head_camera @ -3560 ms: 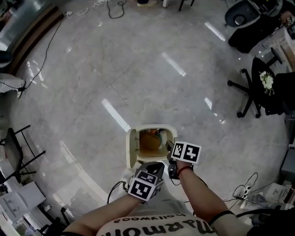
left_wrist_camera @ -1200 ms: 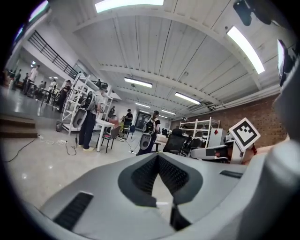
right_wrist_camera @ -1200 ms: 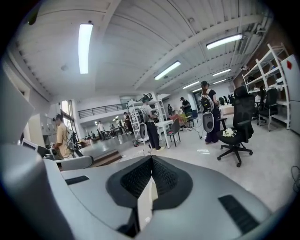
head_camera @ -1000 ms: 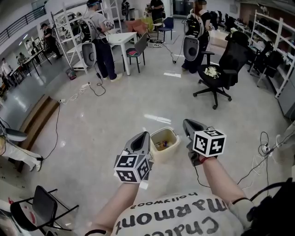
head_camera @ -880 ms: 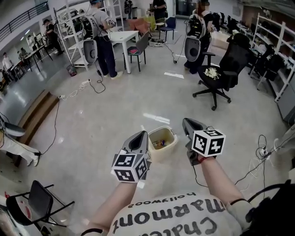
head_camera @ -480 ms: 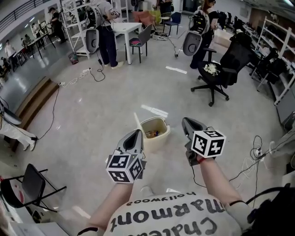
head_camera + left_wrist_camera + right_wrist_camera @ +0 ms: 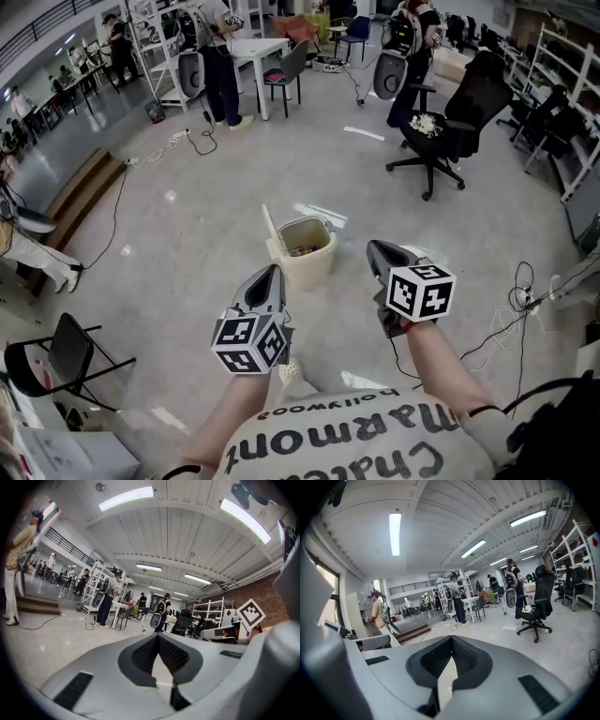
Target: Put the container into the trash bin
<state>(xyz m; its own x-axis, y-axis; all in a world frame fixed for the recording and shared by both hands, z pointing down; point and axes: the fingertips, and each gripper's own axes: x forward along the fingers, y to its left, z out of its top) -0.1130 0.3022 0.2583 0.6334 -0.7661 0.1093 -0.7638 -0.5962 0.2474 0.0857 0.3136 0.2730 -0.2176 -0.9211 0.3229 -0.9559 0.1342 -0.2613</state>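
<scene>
In the head view, the left tool (image 7: 271,273) and the right tool (image 7: 375,248) are held out side by side over the floor (image 7: 187,244). Each carries a cube with square markers, and both sit nearer the person than the trash bin (image 7: 305,267). The cream bin stands on the floor between and just beyond the two tips, touching neither. Its lid (image 7: 270,227) is tipped up at the left edge and its mouth is open. Brownish contents (image 7: 302,249) lie inside; whether that is the container cannot be told. The floor all round the bin is bare. Loose cables (image 7: 520,314) lie to the right, a folding chair (image 7: 58,361) is low on the left, a wooden step (image 7: 84,202) is further left, and a black office chair (image 7: 439,141) stands well beyond. The shirt (image 7: 347,441) at the bottom edge carries upside-down print, of which "Marmon" and "hollywood" can be read.

In the left gripper view, the ribbed dark pads meet at their tips with nothing between them. Past them are open floor, white shelving racks (image 7: 99,585) and standing people. The right tool's marker cube shows at the right.

In the right gripper view, the pads are likewise closed tip to tip and empty. Wide floor lies ahead, with the office chair to the right.
</scene>
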